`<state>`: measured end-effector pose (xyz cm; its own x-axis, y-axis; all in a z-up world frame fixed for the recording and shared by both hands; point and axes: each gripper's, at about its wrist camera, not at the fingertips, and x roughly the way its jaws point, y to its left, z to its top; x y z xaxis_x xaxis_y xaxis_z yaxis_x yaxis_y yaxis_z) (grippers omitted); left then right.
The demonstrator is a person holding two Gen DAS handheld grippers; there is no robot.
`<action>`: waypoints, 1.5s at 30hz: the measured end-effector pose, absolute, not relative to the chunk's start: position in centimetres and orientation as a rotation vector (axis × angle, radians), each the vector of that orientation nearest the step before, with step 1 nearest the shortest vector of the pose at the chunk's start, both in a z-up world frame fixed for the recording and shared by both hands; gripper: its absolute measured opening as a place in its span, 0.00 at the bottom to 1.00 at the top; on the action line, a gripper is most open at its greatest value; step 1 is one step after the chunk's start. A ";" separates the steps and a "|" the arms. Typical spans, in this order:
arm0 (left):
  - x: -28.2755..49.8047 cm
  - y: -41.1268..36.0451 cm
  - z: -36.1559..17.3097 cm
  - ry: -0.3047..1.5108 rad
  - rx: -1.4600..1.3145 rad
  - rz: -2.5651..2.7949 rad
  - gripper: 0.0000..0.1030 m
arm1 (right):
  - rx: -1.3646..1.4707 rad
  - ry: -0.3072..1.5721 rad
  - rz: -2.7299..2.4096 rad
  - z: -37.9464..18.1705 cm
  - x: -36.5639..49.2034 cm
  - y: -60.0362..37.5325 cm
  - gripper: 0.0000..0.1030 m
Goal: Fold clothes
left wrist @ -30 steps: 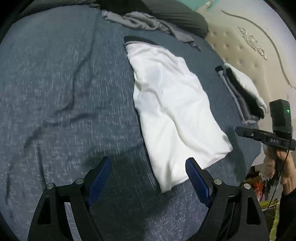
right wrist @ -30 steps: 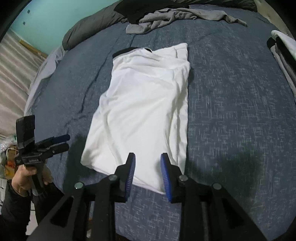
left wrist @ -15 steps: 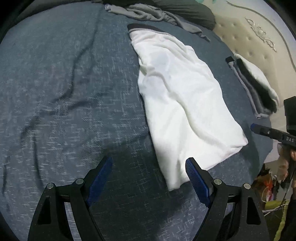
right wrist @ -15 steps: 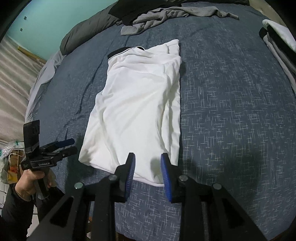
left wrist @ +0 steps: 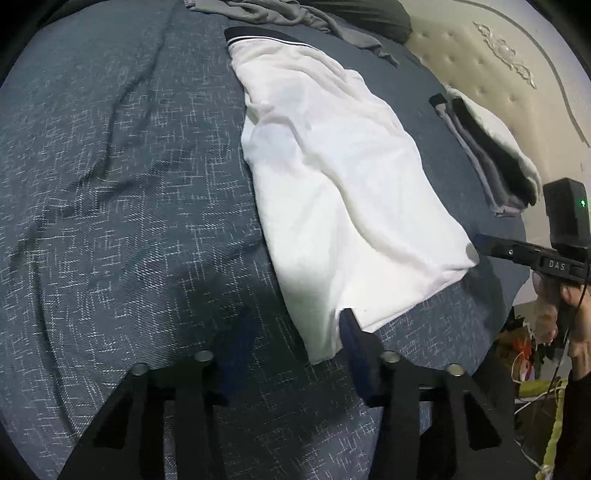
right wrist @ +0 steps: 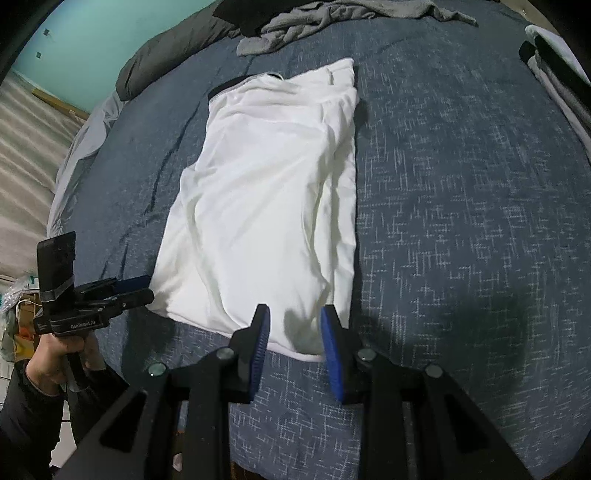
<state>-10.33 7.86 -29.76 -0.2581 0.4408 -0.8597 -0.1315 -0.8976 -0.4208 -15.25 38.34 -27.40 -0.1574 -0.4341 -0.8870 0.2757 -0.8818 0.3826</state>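
Note:
A white garment [left wrist: 332, 184] with a dark collar band lies folded into a long strip on the blue-grey bed cover [left wrist: 110, 203]. My left gripper [left wrist: 293, 332] is open, low over the bed, and the strip's near-left corner lies between its blurred blue fingers. In the right wrist view the white garment [right wrist: 266, 192] runs away from me. My right gripper [right wrist: 295, 325] is open with a narrow gap, and its fingers straddle the hem at the near-right corner. Each view shows the other gripper, hand-held, at the opposite near corner: the right gripper [left wrist: 487, 243] and the left gripper [right wrist: 129, 291].
A crumpled grey garment [right wrist: 332, 22] lies at the far end of the bed by a dark duvet [right wrist: 166, 59]. A folded stack of clothes [left wrist: 491, 158] sits by the padded headboard [left wrist: 480, 55]. The bed edge and floor clutter [left wrist: 532, 354] are close behind the grippers.
Both grippers moved forward and down onto the garment's near hem. The left fingers came closer together around the corner. The right gripper's gap looks unchanged.

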 end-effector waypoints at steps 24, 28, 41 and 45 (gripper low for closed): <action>-8.3 8.0 -27.8 -0.297 -1.560 2.138 0.04 | 1.623 -0.107 -2.081 -26.1 -13.8 39.7 0.04; -8.1 7.7 -28.4 -0.306 -1.575 2.131 0.03 | 1.673 -0.123 -2.066 -28.1 -13.8 39.9 0.04; -8.1 5.8 -28.6 -0.415 -1.567 2.161 0.03 | 1.626 -0.091 -2.075 -26.2 -15.6 40.1 0.23; -8.8 4.8 -27.9 -0.413 -1.532 2.214 0.03 | 1.556 -0.041 -2.133 -23.9 -17.9 39.9 0.23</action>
